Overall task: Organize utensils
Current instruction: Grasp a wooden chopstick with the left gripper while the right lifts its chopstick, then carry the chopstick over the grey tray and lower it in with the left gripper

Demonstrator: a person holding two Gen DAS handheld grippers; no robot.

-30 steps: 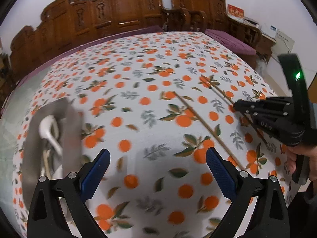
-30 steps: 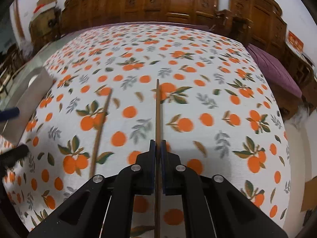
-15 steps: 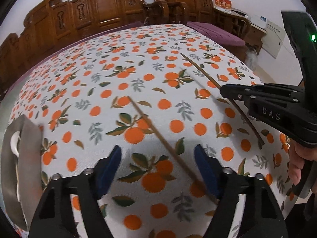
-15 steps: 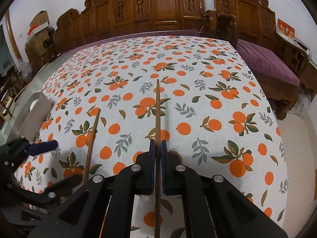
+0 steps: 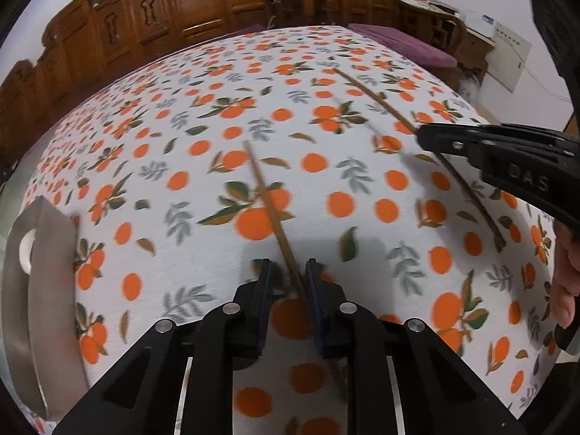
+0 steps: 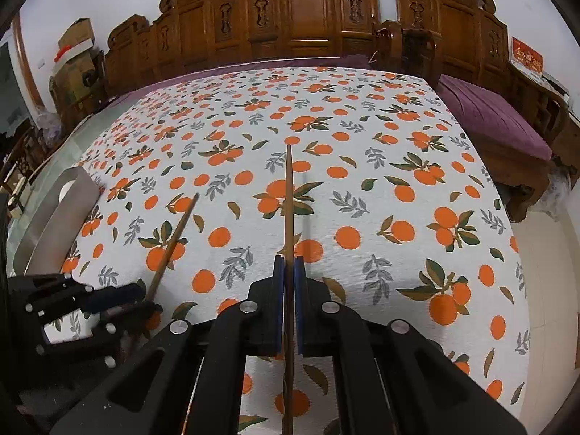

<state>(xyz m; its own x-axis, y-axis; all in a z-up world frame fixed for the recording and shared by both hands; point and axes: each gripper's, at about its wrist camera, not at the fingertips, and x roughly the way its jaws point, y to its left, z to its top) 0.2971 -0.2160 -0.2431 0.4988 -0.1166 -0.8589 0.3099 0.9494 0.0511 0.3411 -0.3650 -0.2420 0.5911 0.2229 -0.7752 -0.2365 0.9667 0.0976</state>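
My left tongs (image 5: 288, 272) have just been closing around the second chopstick (image 5: 270, 206) lying on the orange-print surface (image 5: 362, 188) — the stick sits between the pads, gap narrow, firm contact not clear. My right tongs (image 6: 289, 272) are clamped tight on the first chopstick (image 6: 289, 195), tip pointing away over the cloth. Metal tray (image 5: 40, 272) sits at the surface's left edge, something white inside.
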